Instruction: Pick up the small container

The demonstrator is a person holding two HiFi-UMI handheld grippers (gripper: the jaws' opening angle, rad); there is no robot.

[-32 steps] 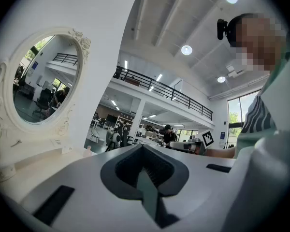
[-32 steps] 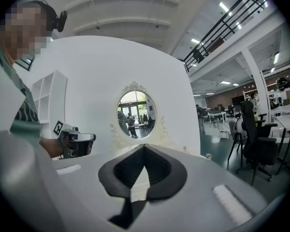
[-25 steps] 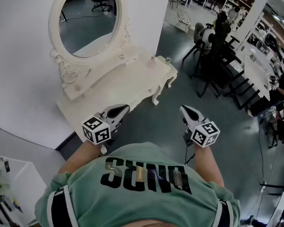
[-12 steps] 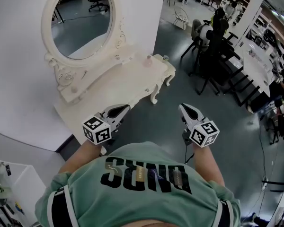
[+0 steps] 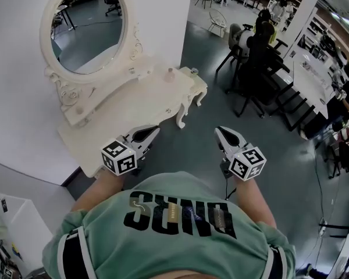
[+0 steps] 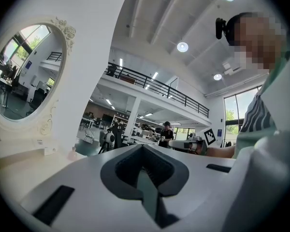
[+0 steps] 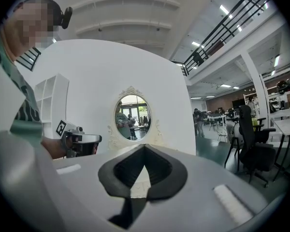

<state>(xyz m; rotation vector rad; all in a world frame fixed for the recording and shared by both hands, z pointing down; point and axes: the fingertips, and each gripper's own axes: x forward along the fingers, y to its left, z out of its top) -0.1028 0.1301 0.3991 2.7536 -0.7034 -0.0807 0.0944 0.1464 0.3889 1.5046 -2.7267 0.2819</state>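
While left gripper (image 5: 153,132) and right gripper (image 5: 220,132) sit closed, empty: container (image 5: 170,73), vanity (image 5: 134,104) far corner; probably light, stiff; pinch its sides.

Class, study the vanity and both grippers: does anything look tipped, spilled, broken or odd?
Nothing stands out. The vanity stands against the wall, its mirror whole, with a container sitting near its far end. The left gripper and right gripper are shut and empty.
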